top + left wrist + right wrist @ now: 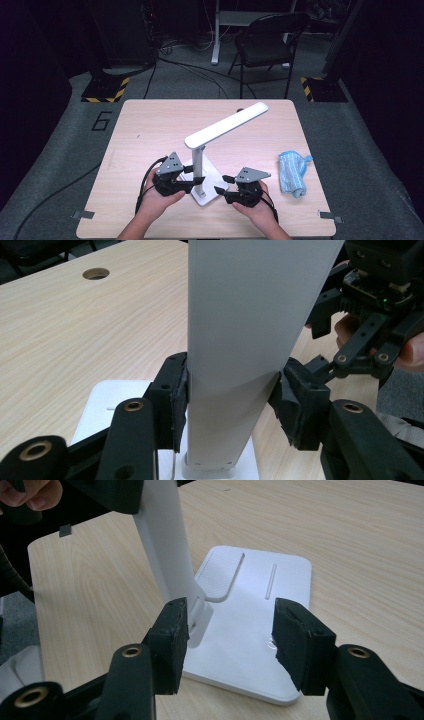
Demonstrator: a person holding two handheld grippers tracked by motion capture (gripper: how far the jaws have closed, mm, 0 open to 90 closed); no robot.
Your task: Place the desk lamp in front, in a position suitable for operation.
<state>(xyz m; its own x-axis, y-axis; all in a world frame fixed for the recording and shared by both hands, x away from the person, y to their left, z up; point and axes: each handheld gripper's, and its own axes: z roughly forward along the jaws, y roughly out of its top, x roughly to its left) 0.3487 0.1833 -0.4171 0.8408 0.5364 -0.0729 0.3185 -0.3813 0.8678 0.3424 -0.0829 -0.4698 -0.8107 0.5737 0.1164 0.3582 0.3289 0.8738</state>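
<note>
Two grippers at work: left gripper (232,405) clamps the lamp post (240,340); right gripper (230,635), jaws apart over the lamp base (250,630), should pin it flat before tilting.

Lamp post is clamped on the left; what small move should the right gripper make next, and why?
Probably ease the right gripper down and close it on the lamp base. Its jaws stand open just above the base, gripping nothing, while the left gripper presses both pads on the lamp post; pinning the base would steady the lamp.

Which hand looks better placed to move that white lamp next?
Left, probably: the left hand-held gripper is clamped on the lamp's upright post, while the right hand-held gripper hovers open over the base.
</note>
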